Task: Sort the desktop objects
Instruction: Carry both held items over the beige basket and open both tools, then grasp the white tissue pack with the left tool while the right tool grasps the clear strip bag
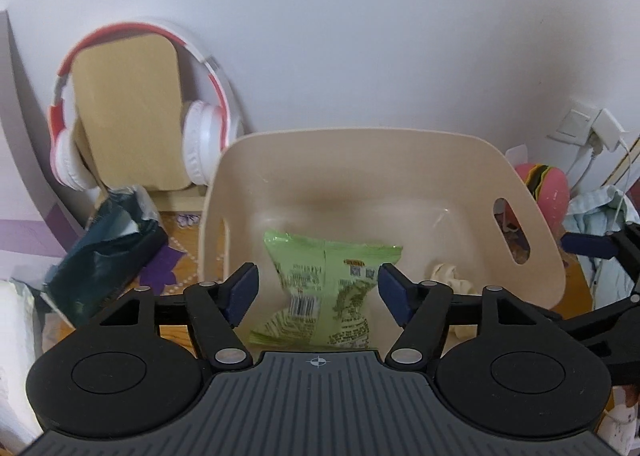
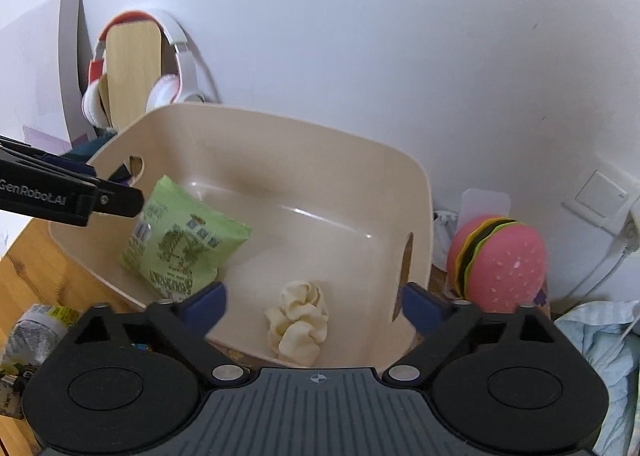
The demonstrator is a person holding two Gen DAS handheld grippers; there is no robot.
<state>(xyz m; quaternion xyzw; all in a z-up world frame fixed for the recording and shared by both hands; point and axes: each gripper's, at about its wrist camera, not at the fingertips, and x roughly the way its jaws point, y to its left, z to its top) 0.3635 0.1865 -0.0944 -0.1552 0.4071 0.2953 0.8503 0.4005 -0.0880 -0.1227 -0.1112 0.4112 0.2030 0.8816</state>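
Note:
A beige plastic bin (image 1: 360, 151) (image 2: 280, 151) stands against the wall. A green snack packet (image 1: 320, 288) (image 2: 180, 252) leans inside its left part. A crumpled cream cloth (image 1: 452, 280) (image 2: 298, 328) lies on the bin floor to the right. My left gripper (image 1: 318, 296) is open above the bin's near edge, its fingers on either side of the packet without touching it. My right gripper (image 2: 316, 306) is open and empty, over the near edge above the cloth. The left gripper's fingers (image 2: 116, 199) show at the left of the right wrist view.
Red-and-white headphones (image 1: 200, 135) hang on a wooden stand (image 1: 128, 111) behind the bin at left. A dark green packet (image 1: 104, 260) lies left of the bin. A pink burger toy (image 2: 500, 260) and light-blue cloth (image 2: 600, 356) sit right of the bin. Wall socket with cables (image 1: 600, 131).

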